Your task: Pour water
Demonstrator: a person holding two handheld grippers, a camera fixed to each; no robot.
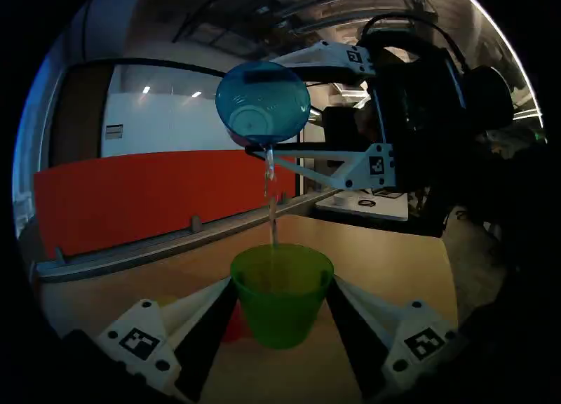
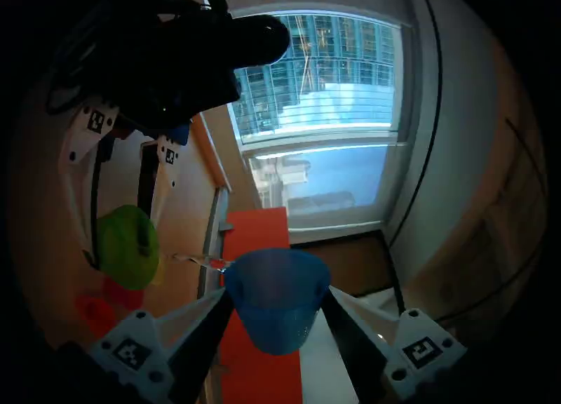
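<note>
Left gripper clamps an upright translucent green cup, lower centre of left gripper view. Right gripper grips a tipped translucent blue cup, upper centre; thin water stream falls into the green one.

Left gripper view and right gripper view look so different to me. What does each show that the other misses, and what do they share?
Left gripper view: the inside of the blue cup, a white desk farther off, a ceiling light strip. Right gripper view: a big window with a tall building outside. Shared: the right gripper holding the blue cup tilted, a thin stream of water running into the green cup in the left gripper, and the orange partition.
</note>
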